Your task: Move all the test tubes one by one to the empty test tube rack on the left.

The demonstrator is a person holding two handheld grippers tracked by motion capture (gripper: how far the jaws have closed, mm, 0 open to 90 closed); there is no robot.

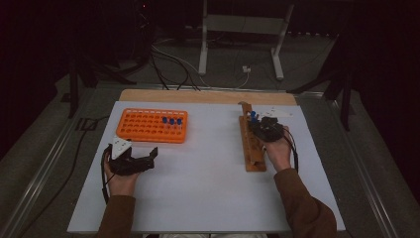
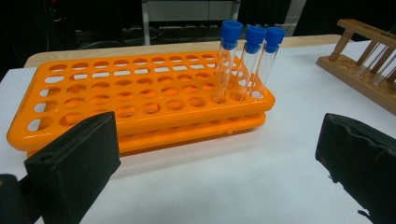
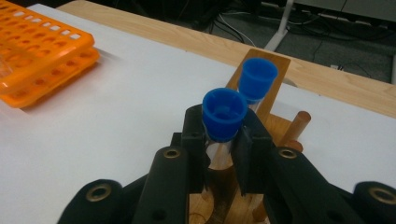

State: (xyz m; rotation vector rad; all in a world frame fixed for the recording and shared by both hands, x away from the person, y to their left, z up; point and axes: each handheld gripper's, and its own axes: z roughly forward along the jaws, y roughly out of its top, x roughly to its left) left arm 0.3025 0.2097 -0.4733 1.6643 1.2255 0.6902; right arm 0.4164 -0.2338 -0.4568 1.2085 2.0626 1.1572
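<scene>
An orange tube rack (image 1: 151,125) (image 2: 140,93) (image 3: 37,51) lies at the table's back left, with three blue-capped glass tubes (image 1: 171,120) (image 2: 247,60) standing at its right end. A wooden rack (image 1: 251,144) (image 3: 275,126) stands on the right. My right gripper (image 1: 262,128) (image 3: 223,140) is shut on a blue-capped tube (image 3: 224,114) that stands in the wooden rack. A second blue-capped tube (image 3: 258,79) stands just behind it. My left gripper (image 1: 143,159) (image 2: 219,158) rests open on the table in front of the orange rack, nothing between its fingers.
The white table top (image 1: 198,178) has a wooden strip (image 1: 208,96) along its far edge. Cables (image 1: 173,64) and a metal stand (image 1: 237,29) lie on the floor beyond. More glass tubes (image 2: 373,60) hang in the wooden rack.
</scene>
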